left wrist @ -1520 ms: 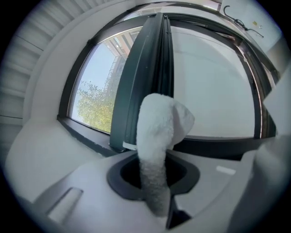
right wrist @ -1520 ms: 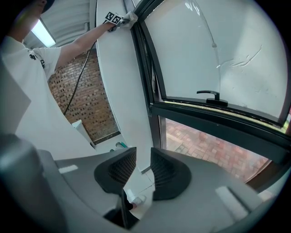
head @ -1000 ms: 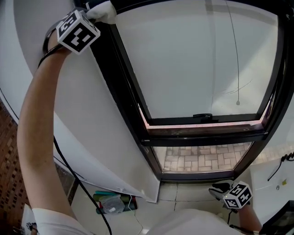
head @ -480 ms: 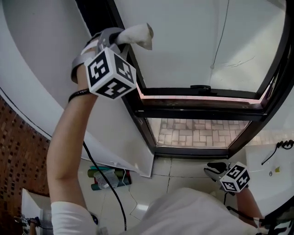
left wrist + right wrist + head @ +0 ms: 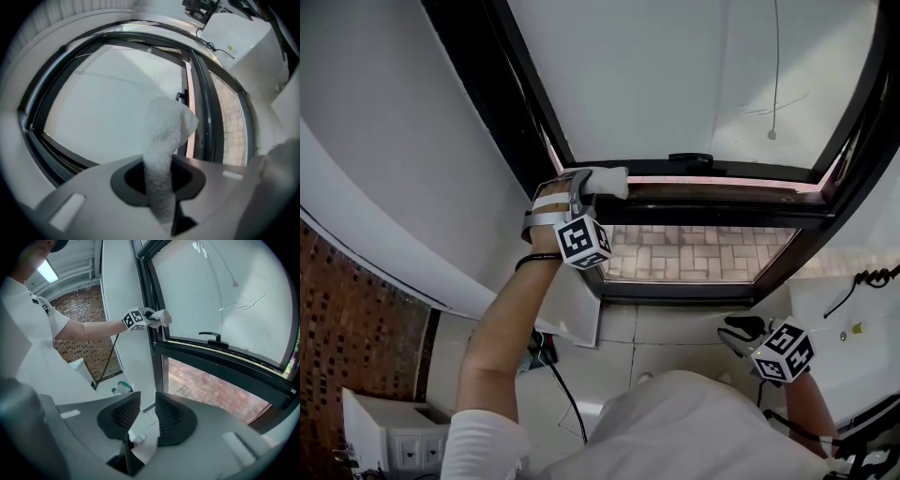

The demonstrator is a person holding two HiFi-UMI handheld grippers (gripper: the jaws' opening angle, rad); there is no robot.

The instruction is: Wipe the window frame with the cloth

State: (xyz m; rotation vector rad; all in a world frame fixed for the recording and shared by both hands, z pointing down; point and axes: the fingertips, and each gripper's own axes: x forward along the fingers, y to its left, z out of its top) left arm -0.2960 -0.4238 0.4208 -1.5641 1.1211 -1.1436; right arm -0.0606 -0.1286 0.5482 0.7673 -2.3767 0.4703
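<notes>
My left gripper (image 5: 585, 187) is shut on a white cloth (image 5: 609, 181). The cloth is pressed at the lower left corner of the upper pane, where the black window frame (image 5: 712, 212) meets its left upright (image 5: 511, 98). In the left gripper view the cloth (image 5: 164, 136) stands up between the jaws, in front of the glass. The right gripper view shows the left gripper (image 5: 151, 316) and cloth (image 5: 164, 317) against the frame (image 5: 220, 363). My right gripper (image 5: 742, 330) hangs low at the right, away from the window; its jaws (image 5: 147, 414) stand a narrow gap apart with nothing between them.
A window handle (image 5: 689, 157) sits on the bottom rail, and a blind cord (image 5: 772, 134) hangs before the glass. A white curved panel (image 5: 394, 187) and a brick wall (image 5: 347, 319) are to the left. Bottles (image 5: 123, 387) lie on the floor; a white cabinet (image 5: 853, 309) stands at the right.
My left gripper has come down the frame's left upright with the cloth, from the top left to the lower left corner. The right gripper has stayed low at the right.
</notes>
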